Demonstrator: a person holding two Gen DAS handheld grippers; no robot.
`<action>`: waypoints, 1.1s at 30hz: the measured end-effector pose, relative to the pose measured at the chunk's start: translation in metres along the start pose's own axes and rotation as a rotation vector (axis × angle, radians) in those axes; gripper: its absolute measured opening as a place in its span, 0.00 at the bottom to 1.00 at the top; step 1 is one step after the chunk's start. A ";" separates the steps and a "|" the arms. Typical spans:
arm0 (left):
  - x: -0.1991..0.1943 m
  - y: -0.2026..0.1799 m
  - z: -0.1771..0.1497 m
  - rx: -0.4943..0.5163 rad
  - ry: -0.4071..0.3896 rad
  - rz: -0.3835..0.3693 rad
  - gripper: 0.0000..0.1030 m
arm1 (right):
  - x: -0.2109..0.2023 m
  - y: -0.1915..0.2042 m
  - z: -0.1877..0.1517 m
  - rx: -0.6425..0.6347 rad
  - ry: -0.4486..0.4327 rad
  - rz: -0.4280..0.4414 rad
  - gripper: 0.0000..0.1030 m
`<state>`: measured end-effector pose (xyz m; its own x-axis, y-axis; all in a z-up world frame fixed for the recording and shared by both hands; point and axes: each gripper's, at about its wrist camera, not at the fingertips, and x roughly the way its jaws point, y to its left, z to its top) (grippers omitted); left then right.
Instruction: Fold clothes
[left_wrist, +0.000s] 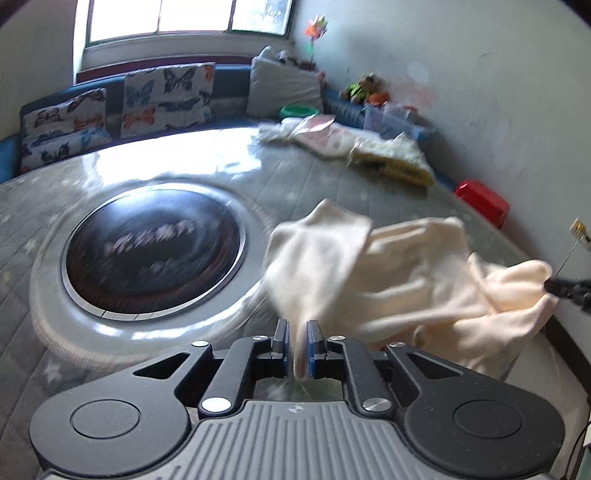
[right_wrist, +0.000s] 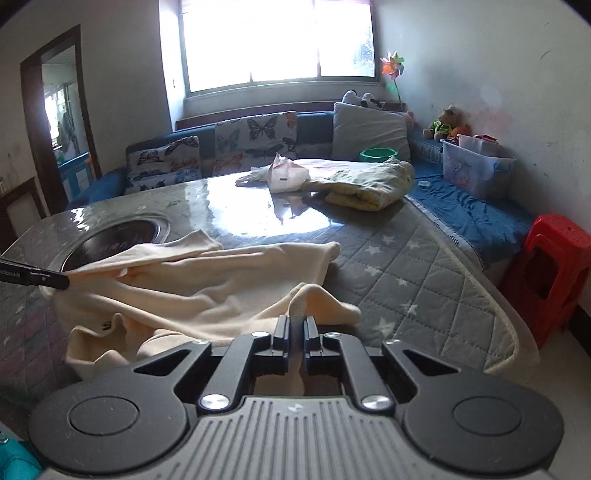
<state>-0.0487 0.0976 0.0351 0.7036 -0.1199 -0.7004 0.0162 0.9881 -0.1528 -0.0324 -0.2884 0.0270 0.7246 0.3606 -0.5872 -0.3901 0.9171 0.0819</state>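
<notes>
A cream garment (left_wrist: 406, 280) hangs crumpled between both grippers above the quilted table (left_wrist: 207, 177). My left gripper (left_wrist: 297, 326) is shut on one edge of the cloth, which runs down between its fingers. My right gripper (right_wrist: 297, 323) is shut on another edge of the same cream garment (right_wrist: 207, 280). In the left wrist view the right gripper's tip (left_wrist: 565, 290) shows at the far right, pinching the cloth. In the right wrist view the left gripper's tip (right_wrist: 44, 278) shows at the far left, holding the cloth taut. The left view is motion-blurred.
A round dark cooktop (left_wrist: 155, 254) is set into the table (right_wrist: 406, 258). A folded yellow-green blanket (right_wrist: 365, 182) and pink items (right_wrist: 284, 175) lie at the far end. A red stool (right_wrist: 546, 273) stands at the right, with a butterfly-cushion sofa (right_wrist: 221, 151) and a plastic bin (right_wrist: 476, 166) behind.
</notes>
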 end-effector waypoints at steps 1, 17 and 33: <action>0.000 0.004 -0.004 -0.004 0.009 0.010 0.12 | -0.001 0.002 -0.001 -0.007 0.000 -0.003 0.14; 0.038 -0.040 0.042 0.126 -0.054 -0.034 0.47 | 0.025 0.015 0.036 -0.096 -0.022 0.004 0.39; 0.105 -0.056 0.058 0.243 0.003 -0.005 0.24 | 0.087 0.002 0.011 -0.088 0.173 0.008 0.42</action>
<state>0.0654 0.0350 0.0100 0.7011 -0.1244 -0.7021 0.1900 0.9817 0.0158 0.0360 -0.2530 -0.0149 0.6157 0.3260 -0.7174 -0.4487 0.8934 0.0208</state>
